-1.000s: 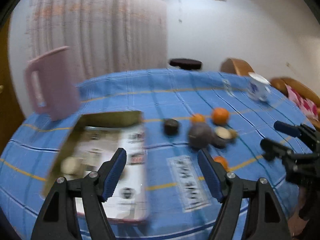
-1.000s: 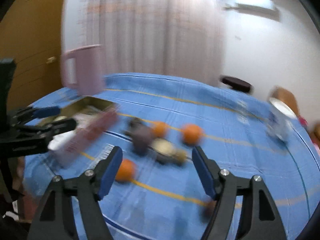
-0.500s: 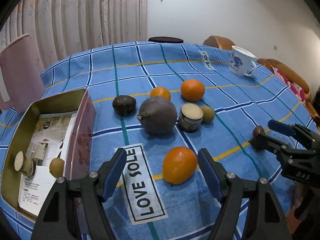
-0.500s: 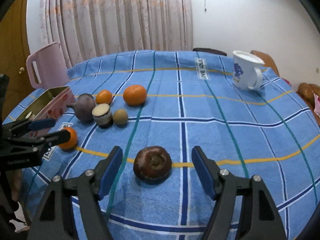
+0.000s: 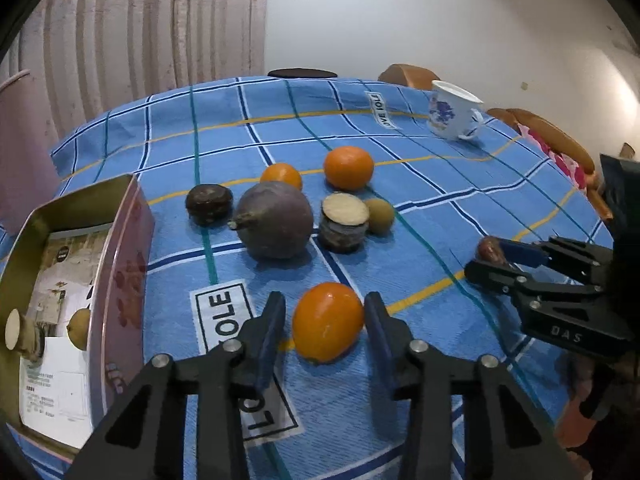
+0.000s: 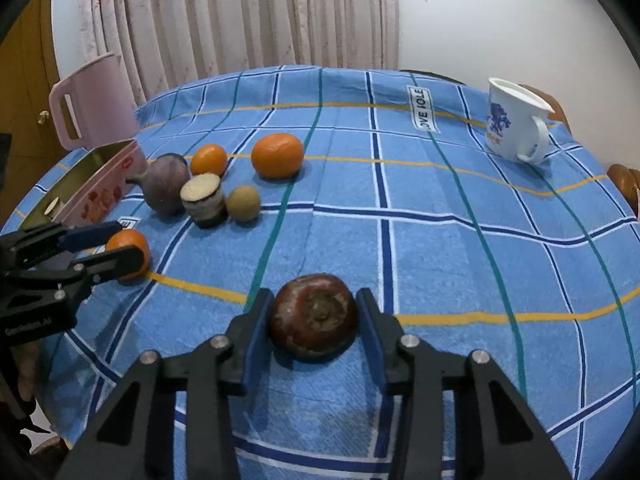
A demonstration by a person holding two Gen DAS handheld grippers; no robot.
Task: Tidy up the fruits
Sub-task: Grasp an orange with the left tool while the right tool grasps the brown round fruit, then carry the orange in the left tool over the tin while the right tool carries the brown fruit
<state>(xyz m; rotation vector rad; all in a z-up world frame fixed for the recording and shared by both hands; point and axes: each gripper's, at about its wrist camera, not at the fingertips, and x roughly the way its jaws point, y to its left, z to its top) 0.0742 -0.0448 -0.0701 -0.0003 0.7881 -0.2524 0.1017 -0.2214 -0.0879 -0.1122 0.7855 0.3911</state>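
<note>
My left gripper (image 5: 325, 322) straddles an orange fruit (image 5: 327, 322) lying on the blue checked cloth; the pads sit close on both sides with small gaps. My right gripper (image 6: 314, 322) straddles a dark red-brown round fruit (image 6: 313, 322), pads at or almost at its sides. Further back lie a big purple fruit (image 5: 274, 220), a dark brown fruit (image 5: 209, 204), two oranges (image 5: 348, 167), a cut piece with a pale face (image 5: 345, 221) and a small tan fruit (image 5: 380, 216). An open tin box (image 5: 120, 240) at left holds paper and small pieces.
A white mug with a blue print (image 6: 512, 126) stands at the back right. A pink jug (image 6: 92, 106) stands behind the tin box (image 6: 100, 184). The cloth-covered table (image 6: 440, 240) drops off near both grippers. Wooden chairs stand beyond the far edge.
Both grippers came down and forward to the table. Their jaws have narrowed, the left around the orange fruit, the right around the dark red-brown fruit.
</note>
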